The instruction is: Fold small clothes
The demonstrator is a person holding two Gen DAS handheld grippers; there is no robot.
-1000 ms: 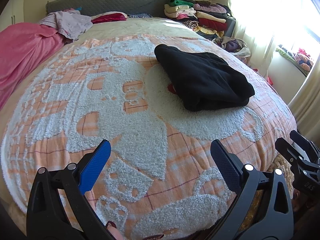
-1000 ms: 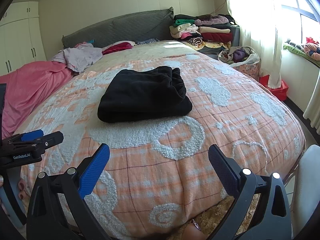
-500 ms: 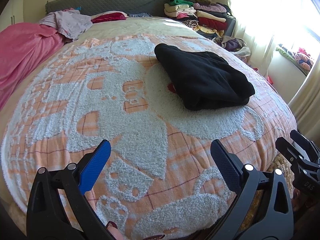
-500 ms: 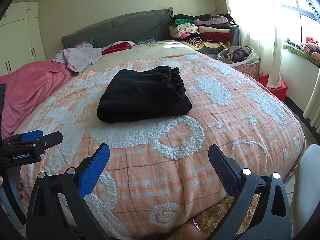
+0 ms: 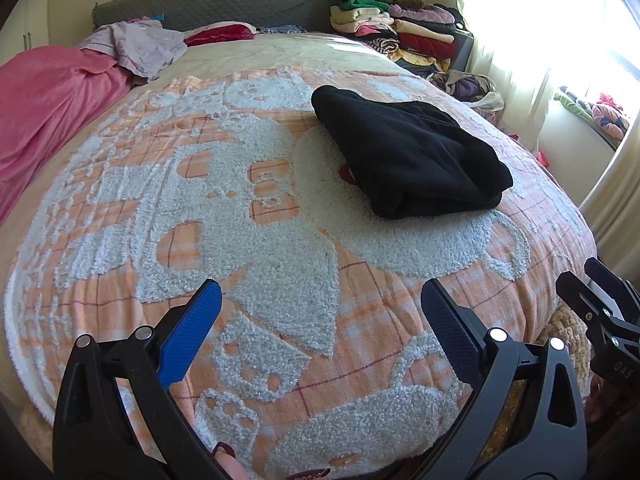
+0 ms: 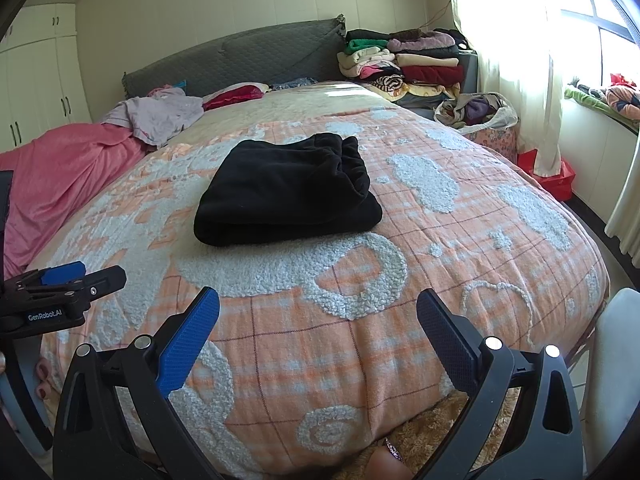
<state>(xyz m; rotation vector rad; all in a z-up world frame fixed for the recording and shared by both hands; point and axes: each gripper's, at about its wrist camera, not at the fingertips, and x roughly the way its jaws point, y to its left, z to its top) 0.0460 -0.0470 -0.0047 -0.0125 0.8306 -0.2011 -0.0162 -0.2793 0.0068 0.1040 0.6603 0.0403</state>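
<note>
A folded black garment (image 6: pixel 286 190) lies on the middle of a bed, on an orange checked blanket (image 6: pixel 400 344) tufted with pale fleecy shapes. Seen from the right wrist, its long axis runs roughly across the bed, the rounded fold edge facing the foot of the bed and the gathered, bunched end toward the window side. From the left wrist the same garment (image 5: pixel 404 152) sits to the right of centre, its long axis running diagonally from the headboard side down toward the near right corner, stacked layers showing at the near end. The fabric is thick, matte and fleecy, folded into a compact slab.

The left tool (image 5: pixel 320 314) is spread wide and holds nothing, low over the blanket's near edge; the right tool (image 6: pixel 318 320) is likewise spread wide and bare. Both stand well apart from the garment.

Only the right wrist view shows the cream wardrobe (image 6: pixel 36 80) and a red box (image 6: pixel 548 172) by the curtain. Both show the grey headboard (image 6: pixel 240 60), pink cover (image 6: pixel 60 176) and clothes pile (image 6: pixel 404 64).
</note>
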